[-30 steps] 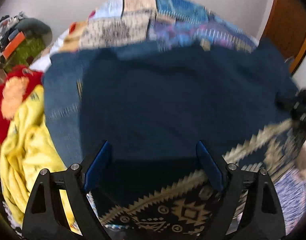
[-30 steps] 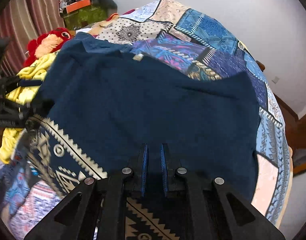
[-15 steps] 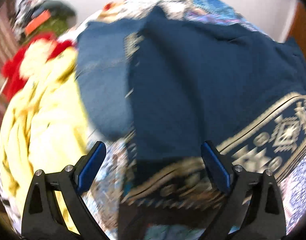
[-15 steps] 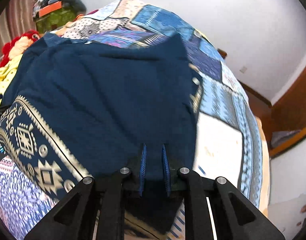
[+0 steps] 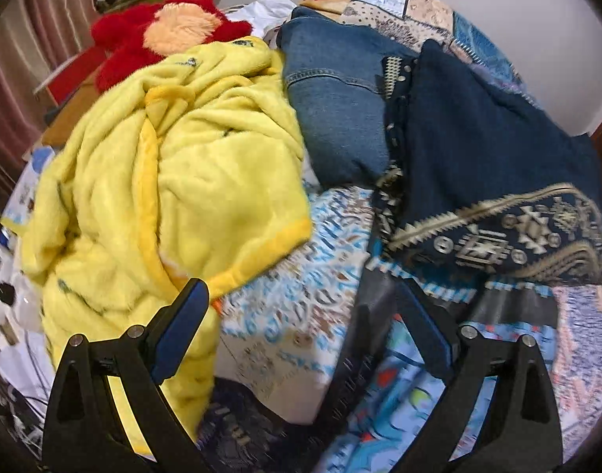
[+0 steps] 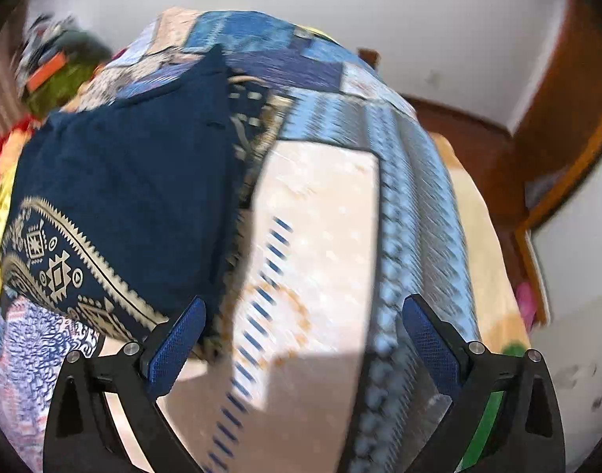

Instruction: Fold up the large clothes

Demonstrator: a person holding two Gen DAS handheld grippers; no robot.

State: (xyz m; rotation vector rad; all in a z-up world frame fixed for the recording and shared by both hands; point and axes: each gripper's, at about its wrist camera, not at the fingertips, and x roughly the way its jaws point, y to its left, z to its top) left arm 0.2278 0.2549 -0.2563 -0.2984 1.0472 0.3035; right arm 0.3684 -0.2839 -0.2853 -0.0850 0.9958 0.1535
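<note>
Navy garment (image 6: 119,181) outside opening jaws.

Bright daylight, motion blur, fisheye vignette

Motion blur is smearing the patchwork bedspread (image 6: 411,213) in the right wrist view. The navy garment (image 5: 494,157) is running past the frame's right edge, and the yellow blanket (image 5: 175,181) is hiding whatever lies beneath.

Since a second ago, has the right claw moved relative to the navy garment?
Yes. The right claw, jaws opening and empty, slid right off the navy garment; it now sits over the patchwork bedspread.
</note>
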